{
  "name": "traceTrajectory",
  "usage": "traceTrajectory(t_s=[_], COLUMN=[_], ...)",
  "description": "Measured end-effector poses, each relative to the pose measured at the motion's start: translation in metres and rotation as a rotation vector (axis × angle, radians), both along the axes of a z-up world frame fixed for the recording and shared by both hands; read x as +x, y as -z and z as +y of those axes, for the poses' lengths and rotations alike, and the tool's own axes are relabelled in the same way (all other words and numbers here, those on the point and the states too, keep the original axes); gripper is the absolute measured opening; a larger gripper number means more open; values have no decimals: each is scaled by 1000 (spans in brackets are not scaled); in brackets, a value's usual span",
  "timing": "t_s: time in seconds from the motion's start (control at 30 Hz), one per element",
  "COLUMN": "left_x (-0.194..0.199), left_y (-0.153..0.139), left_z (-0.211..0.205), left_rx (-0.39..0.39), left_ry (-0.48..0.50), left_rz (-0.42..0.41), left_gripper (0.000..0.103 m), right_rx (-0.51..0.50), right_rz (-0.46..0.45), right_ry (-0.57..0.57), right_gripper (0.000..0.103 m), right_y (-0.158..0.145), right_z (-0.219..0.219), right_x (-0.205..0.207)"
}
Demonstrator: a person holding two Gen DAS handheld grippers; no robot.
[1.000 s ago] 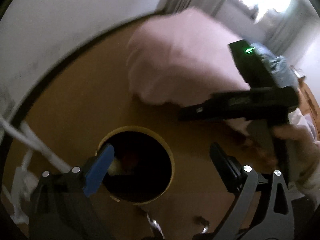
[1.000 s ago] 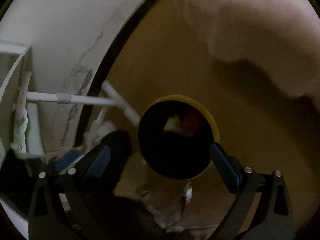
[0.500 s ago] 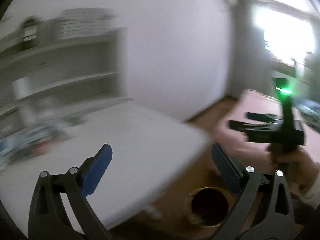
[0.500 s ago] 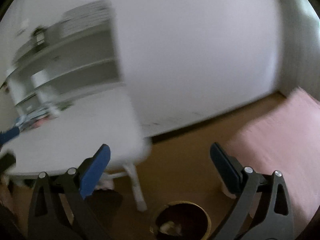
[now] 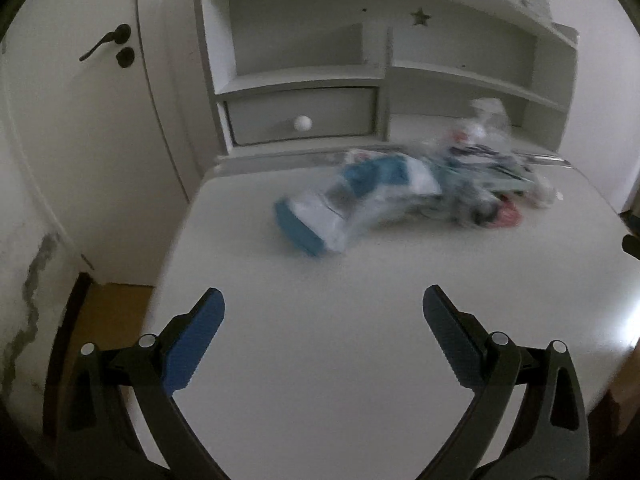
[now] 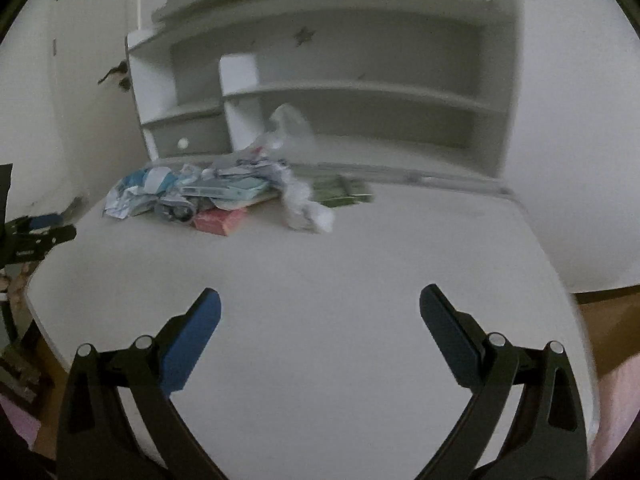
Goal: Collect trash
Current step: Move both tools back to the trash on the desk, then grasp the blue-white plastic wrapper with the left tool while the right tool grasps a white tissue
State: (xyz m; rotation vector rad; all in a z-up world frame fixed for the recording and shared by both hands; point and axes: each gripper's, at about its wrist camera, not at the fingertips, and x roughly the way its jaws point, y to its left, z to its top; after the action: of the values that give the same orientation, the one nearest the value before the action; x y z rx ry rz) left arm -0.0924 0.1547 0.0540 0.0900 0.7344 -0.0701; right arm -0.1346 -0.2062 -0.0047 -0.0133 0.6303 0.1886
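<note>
A pile of trash lies at the back of a white table (image 5: pixel 340 360): a blue and white wrapper (image 5: pixel 320 216), crumpled clear plastic (image 5: pixel 484 120), a pink packet (image 6: pixel 220 220), crumpled white paper (image 6: pixel 308 208) and a green packet (image 6: pixel 340 194). My left gripper (image 5: pixel 323 312) is open and empty over the table's near part, well short of the pile. My right gripper (image 6: pixel 319 312) is open and empty, also short of the pile. The left gripper also shows at the left edge of the right wrist view (image 6: pixel 32 236). The bin is out of view.
White shelves with a small drawer (image 5: pixel 300 116) stand behind the table. A white door with a black handle (image 5: pixel 106 46) is at the left. A stained wall (image 5: pixel 32 280) and brown floor (image 5: pixel 108 308) lie left of the table.
Both grippers have lifted from over the round bin on the floor and swung up to face the table and the trash pile. Both stay open and empty.
</note>
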Motion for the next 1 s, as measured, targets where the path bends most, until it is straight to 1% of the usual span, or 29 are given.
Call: traceTrajectory(t_s=[0.07, 0.13, 0.2, 0.3, 0.33, 0.37, 0.4, 0.47, 0.5, 0.53, 0.57, 0.6, 0.63, 0.67, 0.7, 0.73, 0.77, 0.8, 0.87, 0.93, 0.97, 1.0], left_x=[22, 41, 64, 87, 94, 100, 105, 115, 118, 121, 123, 126, 128, 129, 130, 131, 131, 130, 125, 118, 113, 109], left_y=[0, 3, 11, 16, 18, 18, 20, 26, 29, 32, 34, 35, 34, 32, 30, 28, 26, 24, 18, 12, 10, 8], left_z=[3, -1, -6, -20, -27, -30, -36, -47, -52, -57, -59, -62, -62, -62, -62, -61, -61, -61, -59, -51, -46, -41], left_rx=[-11, -25, 0, 73, 101, 115, 133, 180, 201, 228, 240, 248, 246, 233, 210, 192, 178, 165, 113, 27, -16, -55], left_ry=[25, 59, 91, 164, 197, 214, 231, 271, 286, 300, 306, 308, 303, 301, 301, 290, 286, 286, 270, 251, 230, 209], left_rz=[18, 42, 49, 42, 45, 48, 53, 73, 81, 86, 88, 95, 97, 100, 107, 109, 111, 113, 110, 104, 97, 93], left_gripper=[97, 97, 97, 97, 97, 97, 97, 97, 97, 96, 96, 94, 91, 77, 66, 60, 43, 36, 27, 25, 21, 21], right_rx=[30, 28, 14, -35, -41, -37, -32, -26, -26, -31, -31, -24, -15, -13, -11, -10, -10, -7, 6, 23, 31, 36], right_rz=[44, 72, 98, 120, 129, 139, 151, 176, 184, 178, 175, 173, 167, 164, 161, 157, 149, 141, 119, 94, 85, 76], right_ry=[-19, -20, -26, -27, -20, -18, -17, -15, -14, -10, -11, -18, -25, -30, -35, -38, -39, -37, -28, -16, -13, -8], right_gripper=[96, 96, 96, 93, 90, 82, 78, 61, 56, 47, 42, 42, 42, 41, 41, 41, 41, 41, 41, 41, 41, 41], right_y=[2, 5, 8, 14, 16, 18, 20, 26, 29, 30, 30, 29, 29, 29, 28, 27, 25, 22, 17, 12, 11, 10], right_z=[3, 7, 15, 22, 23, 24, 23, 22, 22, 23, 23, 23, 23, 23, 23, 21, 20, 18, 13, 9, 8, 7], right_x=[30, 56, 82, 108, 114, 121, 126, 136, 139, 143, 144, 143, 141, 137, 134, 131, 126, 122, 111, 98, 93, 88])
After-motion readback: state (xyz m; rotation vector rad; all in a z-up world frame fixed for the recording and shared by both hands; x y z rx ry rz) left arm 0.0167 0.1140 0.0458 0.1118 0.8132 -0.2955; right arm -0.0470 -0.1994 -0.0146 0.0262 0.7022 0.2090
